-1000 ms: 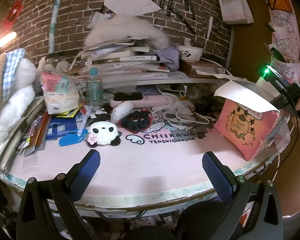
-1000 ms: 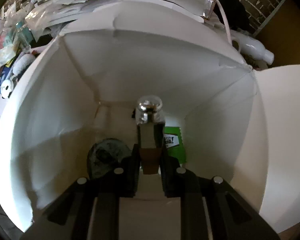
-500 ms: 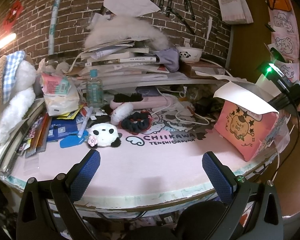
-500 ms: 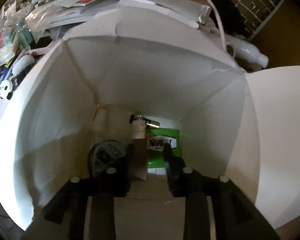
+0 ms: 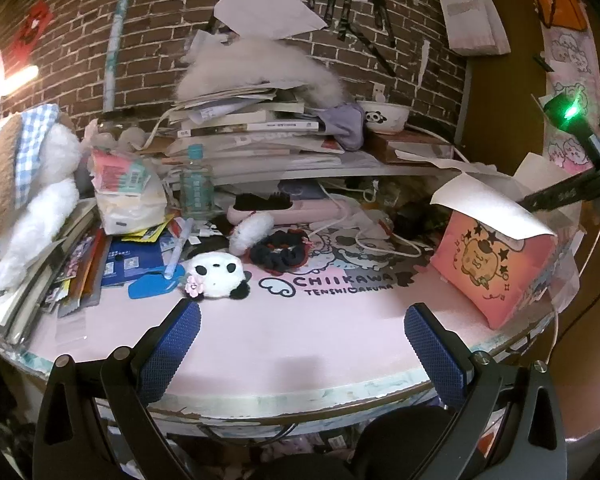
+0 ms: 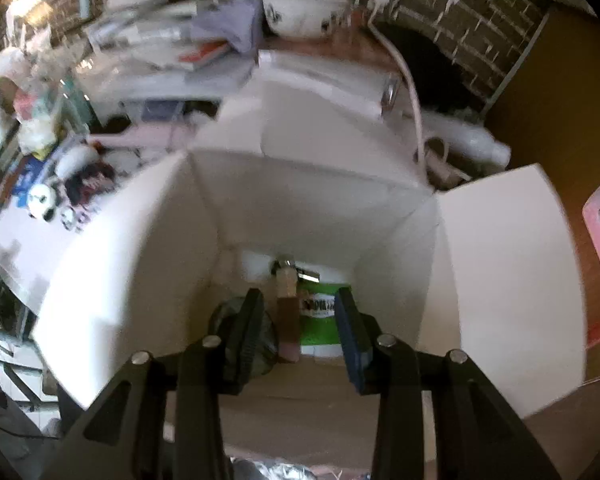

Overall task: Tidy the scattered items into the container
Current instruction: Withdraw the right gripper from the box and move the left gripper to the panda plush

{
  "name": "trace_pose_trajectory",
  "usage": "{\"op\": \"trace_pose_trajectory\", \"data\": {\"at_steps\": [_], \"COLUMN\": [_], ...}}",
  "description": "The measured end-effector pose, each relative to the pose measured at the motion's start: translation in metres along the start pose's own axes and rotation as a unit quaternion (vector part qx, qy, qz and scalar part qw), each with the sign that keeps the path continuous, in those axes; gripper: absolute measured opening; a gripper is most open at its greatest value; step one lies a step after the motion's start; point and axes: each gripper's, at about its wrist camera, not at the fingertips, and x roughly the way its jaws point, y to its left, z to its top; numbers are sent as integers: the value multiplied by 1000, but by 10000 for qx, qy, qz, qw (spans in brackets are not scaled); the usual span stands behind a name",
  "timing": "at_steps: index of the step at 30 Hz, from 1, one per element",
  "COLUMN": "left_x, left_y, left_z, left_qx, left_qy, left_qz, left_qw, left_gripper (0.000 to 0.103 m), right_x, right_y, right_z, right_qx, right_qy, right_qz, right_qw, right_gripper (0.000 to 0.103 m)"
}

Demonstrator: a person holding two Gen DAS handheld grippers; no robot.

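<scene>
The right hand-held gripper (image 6: 300, 326) had just spread its jaws apart and let go of the small glass bottle with the shiny silver cap (image 6: 288, 304), which now lay inside the white-walled pink cardboard box (image 6: 140, 260), so one more thing was tidied, while the left hand-held gripper (image 5: 300, 344) waited open over the pink bench (image 5: 300, 320).

On the desk (image 5: 300, 340), the panda plush (image 5: 216, 274) lies left of centre, with the scrunchie (image 5: 278, 252) just behind it to the right and the hairbrush (image 5: 276, 208) farther back. A bottle (image 5: 196, 188) stands left of the hairbrush, before a stack of books (image 5: 252, 132) that bears a bowl (image 5: 382, 114) at its right end. The box (image 5: 496, 264) sits at the desk's right edge. Inside the box (image 6: 320, 208), a small vial (image 6: 288, 304) lies on the floor between a round tin (image 6: 236, 332) on its left and a packet (image 6: 320, 316) on its right.
</scene>
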Motion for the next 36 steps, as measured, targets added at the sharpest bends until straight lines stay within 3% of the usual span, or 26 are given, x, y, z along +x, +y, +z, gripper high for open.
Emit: {"op": "trace_pose_trajectory", "data": {"at_steps": [3,5,6,9,11,16,21,29,32,36], "left_x": [0,-1,-1,-1,-2,-3,2,29,43,65], "left_y": [1,3,4,7,8,12,19,36,43,53], "left_z": [0,0,0,0,0,0,-3,-1,3,10], "left_qx": [-13,-31,-43,-76,-84,-71,-115,-70,-163,-405], "left_qy": [2,-8,-16,-16,-20,-19,16,86,107,196], "left_qz": [43,70,94,145,173,249,169,-104,-362,-742], "left_qw": [10000,10000,9999,9999,9998,9997,9998,9999,9992,9962], "left_gripper": [102,102,102,102,102,102,102,102,102,103], "right_x": [-30,-53,-62,-83,-91,-91,-84,-58,-41,-21], "right_y": [4,9,12,26,38,80,118,159,164,168], "right_z": [-2,-5,-6,-10,-16,-27,-40,-71,-82,-91], "right_qx": [55,86,82,17,-7,-211,-577,-1077,-1043,-983], "right_qy": [-528,-992,-1195,-1676,-1918,-2335,-2581,-2559,-2460,-2371], "right_qz": [-37,-1,51,366,630,1095,1651,2667,2916,2900], "right_qw": [9986,9950,9928,9852,9794,9659,9502,9229,9185,9220], "right_gripper": [39,55,56,60,69,70,70,77,78,78]}}
